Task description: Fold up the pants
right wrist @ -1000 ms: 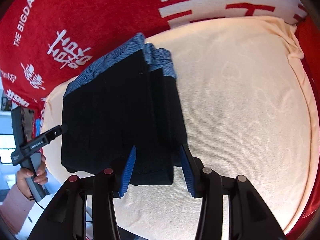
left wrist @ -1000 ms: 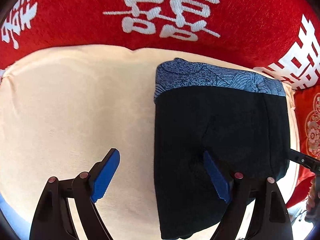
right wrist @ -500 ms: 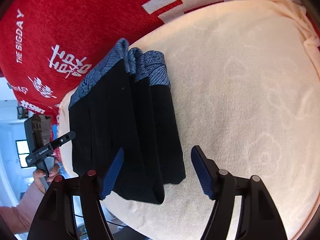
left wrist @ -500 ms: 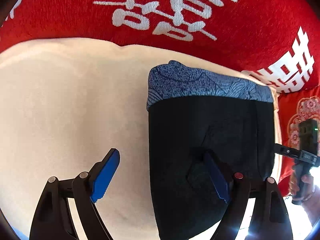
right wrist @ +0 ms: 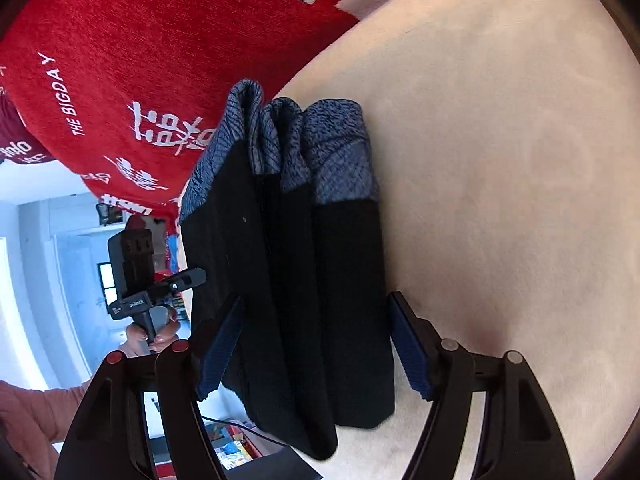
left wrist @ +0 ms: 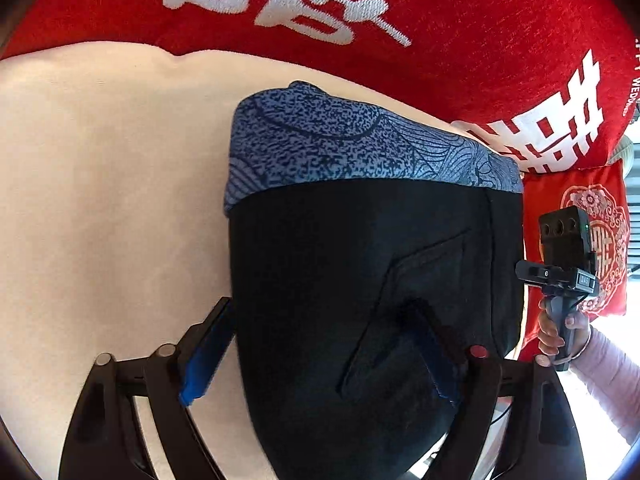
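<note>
Folded black pants (left wrist: 360, 280) with a blue patterned waistband (left wrist: 352, 152) lie on a cream cushion (left wrist: 100, 200). In the left wrist view my left gripper (left wrist: 320, 356) hangs low over their near end. Its jaws are opening, one blue pad at the fold's left edge and the other above the black cloth, gripping nothing. In the right wrist view the pants (right wrist: 288, 280) show as a stack of three layers. My right gripper (right wrist: 314, 350) stands open astride that stack, a pad on either side of it.
A red blanket (left wrist: 360, 20) with white characters covers the backrest behind the cushion. A small red embroidered pillow (left wrist: 580, 220) lies at the right end. Beyond the cushion's near edge the room and floor (right wrist: 48, 260) show. A pink-sleeved hand (left wrist: 560, 328) holds the other gripper's handle.
Both grippers have sunk toward the pants and tipped further down. The right gripper's jaws have spread from a narrow gap to astride the whole stack. The left gripper's jaws have widened slightly.
</note>
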Demonstrator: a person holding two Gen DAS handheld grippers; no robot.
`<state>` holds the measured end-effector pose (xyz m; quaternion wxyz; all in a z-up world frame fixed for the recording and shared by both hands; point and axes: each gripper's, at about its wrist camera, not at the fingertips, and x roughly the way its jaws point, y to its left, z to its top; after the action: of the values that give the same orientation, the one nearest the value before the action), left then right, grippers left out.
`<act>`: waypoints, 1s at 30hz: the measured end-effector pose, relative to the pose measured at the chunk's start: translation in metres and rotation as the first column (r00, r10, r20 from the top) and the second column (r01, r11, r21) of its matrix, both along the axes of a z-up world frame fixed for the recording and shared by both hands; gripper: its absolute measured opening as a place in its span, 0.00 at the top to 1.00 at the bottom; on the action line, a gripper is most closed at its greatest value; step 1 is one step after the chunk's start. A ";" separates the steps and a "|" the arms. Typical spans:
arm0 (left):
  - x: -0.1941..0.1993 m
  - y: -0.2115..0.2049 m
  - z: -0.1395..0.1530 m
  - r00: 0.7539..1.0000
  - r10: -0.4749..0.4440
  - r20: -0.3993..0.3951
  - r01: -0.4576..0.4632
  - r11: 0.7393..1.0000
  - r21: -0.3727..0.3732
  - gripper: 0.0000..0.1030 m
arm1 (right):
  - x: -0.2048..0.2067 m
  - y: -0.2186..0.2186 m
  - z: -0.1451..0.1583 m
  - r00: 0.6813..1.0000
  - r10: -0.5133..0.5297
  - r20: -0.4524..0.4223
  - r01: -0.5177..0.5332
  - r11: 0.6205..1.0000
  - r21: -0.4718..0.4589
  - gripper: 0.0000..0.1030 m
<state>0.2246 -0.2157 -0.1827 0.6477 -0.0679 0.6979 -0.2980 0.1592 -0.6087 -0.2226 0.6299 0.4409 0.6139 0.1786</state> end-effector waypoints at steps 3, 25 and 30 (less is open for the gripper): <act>0.001 -0.005 -0.007 1.000 0.028 0.000 -0.028 1.000 0.008 0.05 | 0.004 0.001 -0.004 1.000 -0.016 0.001 0.016 1.000 0.024 0.25; -0.048 -0.002 0.072 0.979 0.061 0.195 -0.069 0.997 0.033 0.42 | -0.015 0.012 0.043 0.997 -0.073 -0.006 0.074 0.994 0.076 0.59; -0.088 0.022 0.095 0.975 0.073 0.209 -0.089 0.994 0.066 0.42 | -0.039 0.037 0.062 0.999 -0.044 -0.010 0.045 0.993 0.113 0.59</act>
<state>0.1371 -0.1940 -0.0878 0.7304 -0.0407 0.6341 -0.2507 0.1199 -0.5719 -0.1603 0.6056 0.4902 0.5950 0.1975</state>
